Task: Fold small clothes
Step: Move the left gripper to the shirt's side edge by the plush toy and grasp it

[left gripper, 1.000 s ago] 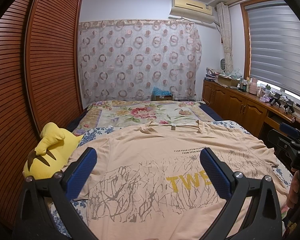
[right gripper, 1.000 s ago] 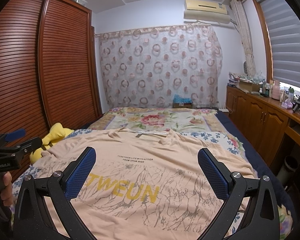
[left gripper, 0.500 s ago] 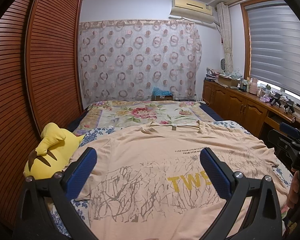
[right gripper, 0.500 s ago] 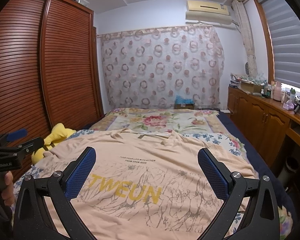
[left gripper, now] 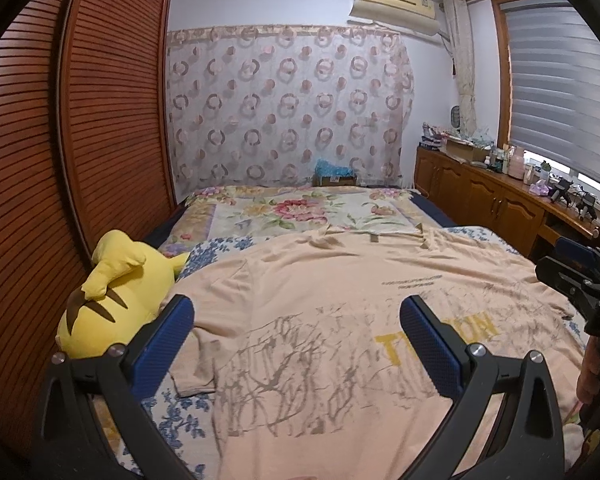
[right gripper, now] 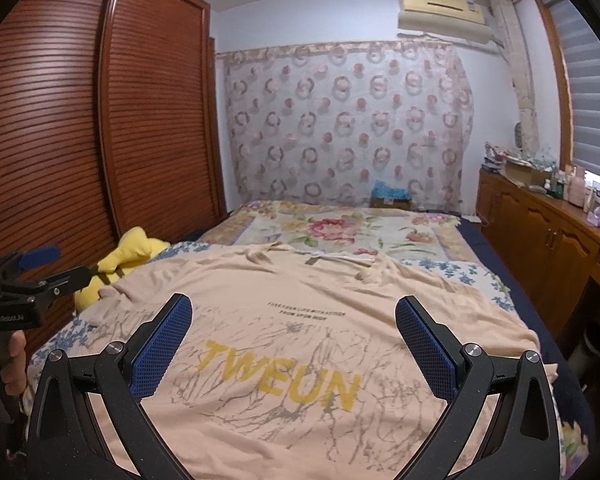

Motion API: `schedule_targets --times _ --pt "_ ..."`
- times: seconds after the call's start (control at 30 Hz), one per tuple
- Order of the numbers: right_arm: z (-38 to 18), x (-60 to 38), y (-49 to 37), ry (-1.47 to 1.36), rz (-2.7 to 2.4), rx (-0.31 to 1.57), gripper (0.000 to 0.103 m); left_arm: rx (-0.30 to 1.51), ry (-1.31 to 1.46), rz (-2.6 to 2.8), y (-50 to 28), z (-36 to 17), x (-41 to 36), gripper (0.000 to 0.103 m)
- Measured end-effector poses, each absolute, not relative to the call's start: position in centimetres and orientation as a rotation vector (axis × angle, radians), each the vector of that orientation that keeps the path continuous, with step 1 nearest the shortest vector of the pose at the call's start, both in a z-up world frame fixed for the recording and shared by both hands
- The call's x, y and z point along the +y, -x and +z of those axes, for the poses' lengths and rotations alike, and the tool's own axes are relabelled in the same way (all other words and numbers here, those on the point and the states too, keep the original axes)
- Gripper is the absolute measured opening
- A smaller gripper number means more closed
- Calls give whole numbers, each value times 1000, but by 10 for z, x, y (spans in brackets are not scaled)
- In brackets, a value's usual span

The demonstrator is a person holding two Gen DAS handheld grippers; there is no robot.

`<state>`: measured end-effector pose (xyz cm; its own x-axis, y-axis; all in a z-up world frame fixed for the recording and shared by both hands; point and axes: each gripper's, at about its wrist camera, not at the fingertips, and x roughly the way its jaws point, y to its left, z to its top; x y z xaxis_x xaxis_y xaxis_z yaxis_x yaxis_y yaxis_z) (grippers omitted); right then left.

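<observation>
We hold our left gripper (left gripper: pixel 296 340) and right gripper (right gripper: pixel 294 340) wide apart and empty above the peach T-shirt (right gripper: pixel 300 320), its hem cut off below.

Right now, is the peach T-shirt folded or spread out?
Spread out. The T-shirt lies flat on the bed, print up, left sleeve extended, no fold made.

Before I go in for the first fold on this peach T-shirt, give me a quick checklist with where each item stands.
1. T-shirt spread flat, print side up on the bed: ok, light wrinkles near the collar.
2. Left gripper open, holding nothing: ok.
3. Right gripper open, holding nothing: ok.
4. Left sleeve laid out flat: not ok, its edge looks curled.
5. Yellow plush toy off the shirt: cannot tell, it sits right beside that sleeve.
6. Hem nearest you straight: cannot tell, out of view.
</observation>
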<state>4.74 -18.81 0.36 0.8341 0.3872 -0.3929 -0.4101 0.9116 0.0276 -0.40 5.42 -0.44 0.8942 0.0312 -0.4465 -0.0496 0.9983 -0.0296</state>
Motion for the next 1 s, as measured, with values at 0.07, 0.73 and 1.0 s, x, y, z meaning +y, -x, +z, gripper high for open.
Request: schedule_targets --times 0.07,0.73,1.0 --pt "-1 -184 -50 67 436 415 103 478 37 53 1 -9 61 103" --pt "-36 -138 -80 159 554 534 103 660 45 76 -37 -53 160 103" --pt "-46 -123 -87 186 598 570 103 766 114 61 -62 -77 201 100"
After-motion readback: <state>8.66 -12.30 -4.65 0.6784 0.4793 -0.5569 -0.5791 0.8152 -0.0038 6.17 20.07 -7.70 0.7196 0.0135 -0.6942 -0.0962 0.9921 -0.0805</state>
